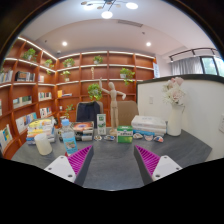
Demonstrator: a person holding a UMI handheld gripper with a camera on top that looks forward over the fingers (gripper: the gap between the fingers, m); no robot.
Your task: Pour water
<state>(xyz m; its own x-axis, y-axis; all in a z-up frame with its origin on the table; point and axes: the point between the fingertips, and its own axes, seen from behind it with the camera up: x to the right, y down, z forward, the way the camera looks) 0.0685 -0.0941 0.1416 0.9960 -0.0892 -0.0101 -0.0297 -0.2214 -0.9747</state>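
My gripper (113, 160) is open above the grey table (112, 172), and nothing lies between its magenta pads (79, 159). Well beyond the fingers, at the table's far left, a clear plastic bottle with a blue cap (67, 134) stands upright. A pale cup (43, 144) is just to its left. Both are apart from the fingers. I cannot tell whether either holds water.
Along the table's far edge stand a small carton (101, 124), a stack of white boxes (148, 126), books (38, 127) and a white vase of flowers (175, 112). A wooden figure (113, 100) and bookshelves (30, 85) are behind.
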